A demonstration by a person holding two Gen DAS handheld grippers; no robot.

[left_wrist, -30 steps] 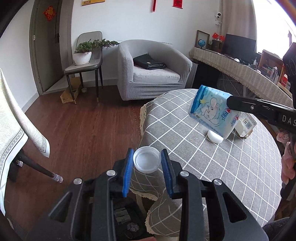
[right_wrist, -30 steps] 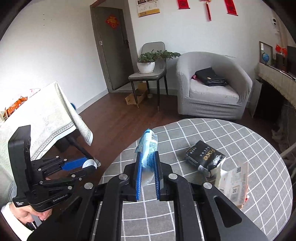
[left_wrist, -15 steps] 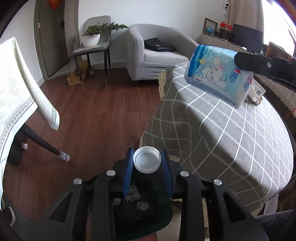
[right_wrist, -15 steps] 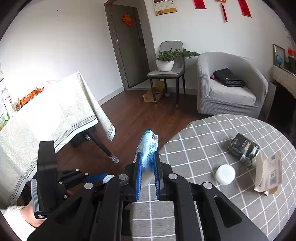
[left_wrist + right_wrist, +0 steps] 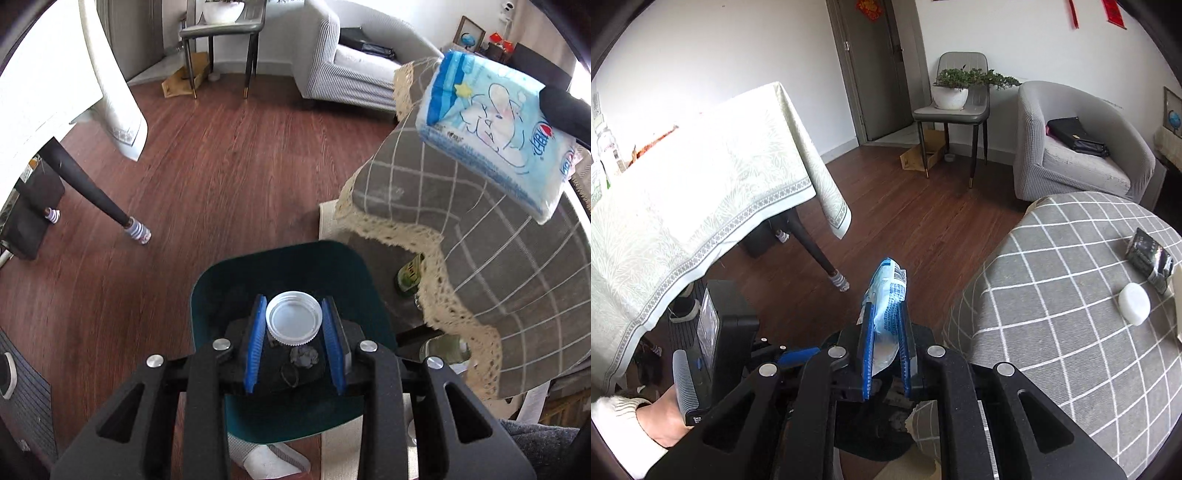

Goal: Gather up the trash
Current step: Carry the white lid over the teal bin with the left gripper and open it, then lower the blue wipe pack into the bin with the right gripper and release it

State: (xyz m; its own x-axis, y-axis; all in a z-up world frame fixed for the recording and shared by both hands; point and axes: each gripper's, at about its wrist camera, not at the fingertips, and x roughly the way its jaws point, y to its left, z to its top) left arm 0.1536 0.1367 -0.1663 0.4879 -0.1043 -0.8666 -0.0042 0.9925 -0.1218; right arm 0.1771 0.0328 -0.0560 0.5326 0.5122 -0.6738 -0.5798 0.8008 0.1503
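Observation:
My left gripper [image 5: 293,321] is shut on a white plastic lid [image 5: 293,318] and holds it right over the dark green trash bin [image 5: 354,269] on the floor, which has scraps at its bottom. My right gripper [image 5: 885,332] is shut on a light blue tissue pack [image 5: 886,299], edge-on here. In the left wrist view the pack [image 5: 495,129] hangs high at the right, over the round table's edge. The left gripper's body [image 5: 713,332] shows low at the left in the right wrist view.
The round table with a grey checked cloth [image 5: 1071,295] carries a white lid [image 5: 1134,304] and a dark packet [image 5: 1148,254]. A bottle [image 5: 410,275] stands under its edge. A cream-clothed table [image 5: 683,184], a grey armchair [image 5: 1078,147] and a chair with a plant [image 5: 956,92] stand around the wooden floor.
Both grippers have moved left off the round table and tilted down. The left gripper with the lid now hangs over the trash bin. The right gripper with the tissue pack followed.

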